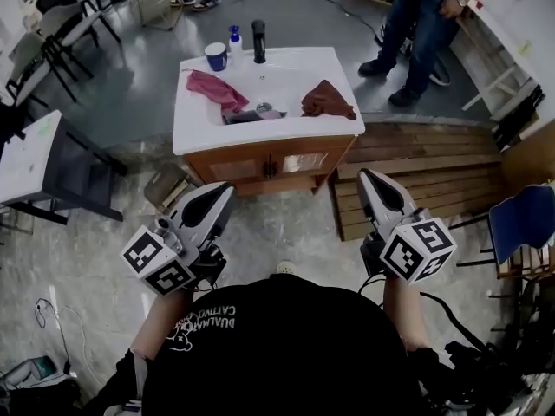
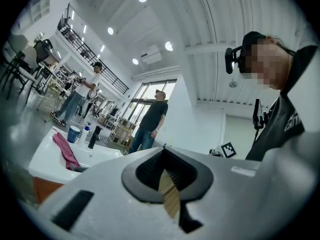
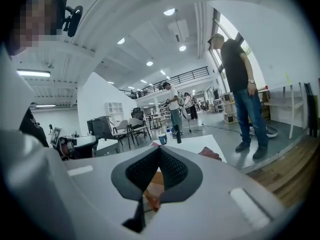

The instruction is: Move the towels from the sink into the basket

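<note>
Ahead of me stands a white sink (image 1: 286, 124) on a wooden cabinet. A pink towel (image 1: 217, 89) hangs over its left rim, and the left gripper view shows that pink towel (image 2: 65, 151) too. On the right rim lies a brown towel (image 1: 328, 100), also in the right gripper view as the brown towel (image 3: 211, 154). A dark cloth (image 1: 247, 116) sits in the basin. My left gripper (image 1: 227, 189) (image 2: 162, 146) and right gripper (image 1: 366, 176) (image 3: 159, 148) are both shut and empty, held low in front of the cabinet, well short of the sink.
A blue cup (image 1: 216, 56), a bottle (image 1: 234, 36) and a black faucet (image 1: 258, 42) stand at the sink's back edge. A wooden pallet (image 1: 425, 167) lies right of the cabinet, a person (image 1: 425, 16) beyond it. A dark table (image 1: 48, 159) is left, a blue chair (image 1: 520, 224) right.
</note>
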